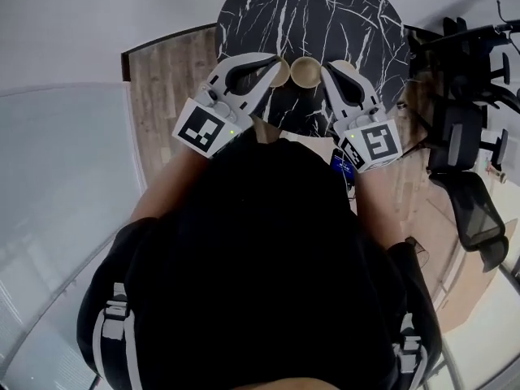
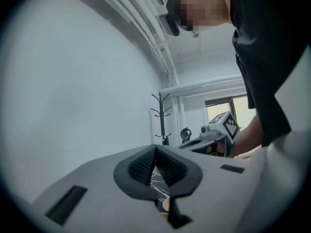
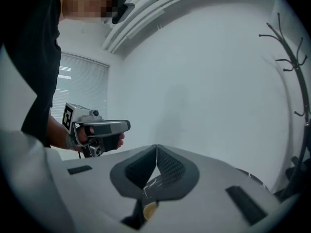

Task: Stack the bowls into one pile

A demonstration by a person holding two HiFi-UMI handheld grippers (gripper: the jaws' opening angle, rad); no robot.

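Over the table's near edge: left gripper (image 1: pixel 275 68) (image 2: pixel 155 147) jaws closed tip to tip, empty | right gripper (image 1: pixel 328 71) (image 3: pixel 156 146) likewise shut, empty | tan bowl (image 1: pixel 307 70) between the tips, contact unclear | second bowl (image 1: pixel 281 75) half hidden behind left tip | round black marble table (image 1: pixel 325 15) near rim cut off by person's torso (image 1: pixel 260 258).

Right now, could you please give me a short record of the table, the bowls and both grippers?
table: round, black marbled top
middle bowl: tan, in plain sight near the table's near edge
left bowl: tan, beside the middle bowl, partly behind the left gripper; not stacked
left gripper: shut, nothing between its jaws
right gripper: shut, nothing between its jaws
office chair: right of the table
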